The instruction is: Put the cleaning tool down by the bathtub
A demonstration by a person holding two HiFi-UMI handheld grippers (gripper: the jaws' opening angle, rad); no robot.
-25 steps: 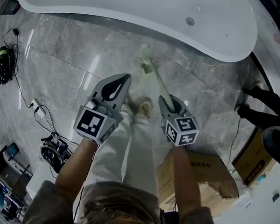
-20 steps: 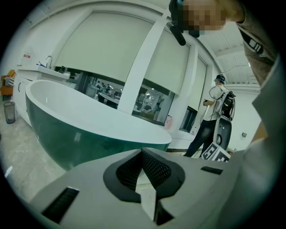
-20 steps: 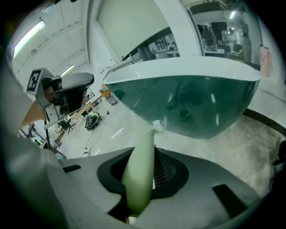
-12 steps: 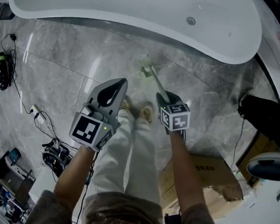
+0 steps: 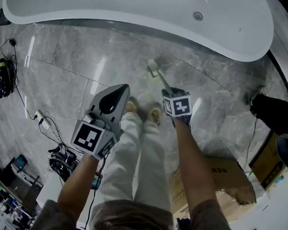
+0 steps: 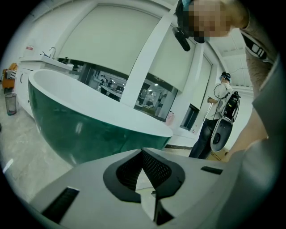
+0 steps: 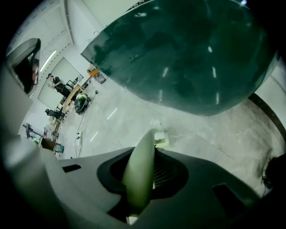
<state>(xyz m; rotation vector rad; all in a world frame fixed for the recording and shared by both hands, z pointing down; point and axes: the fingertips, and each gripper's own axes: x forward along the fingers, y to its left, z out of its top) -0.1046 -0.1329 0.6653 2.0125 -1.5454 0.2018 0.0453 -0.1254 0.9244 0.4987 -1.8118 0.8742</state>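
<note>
Right gripper (image 5: 167,92) clamps the brush (image 5: 153,69), head at the floor (image 5: 64,68) near the tub (image 5: 140,10); left gripper (image 5: 122,86) jaws together, empty

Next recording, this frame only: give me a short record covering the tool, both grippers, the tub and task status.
cleaning tool: pale green, long handle, head pointing down at the floor, short of the bathtub
right gripper: shut on the cleaning tool's handle
left gripper: shut, nothing in it
bathtub: white inside, dark green outside, ahead of the person
floor contact: cannot tell whether the tool head touches
task status: tool not yet released
</note>
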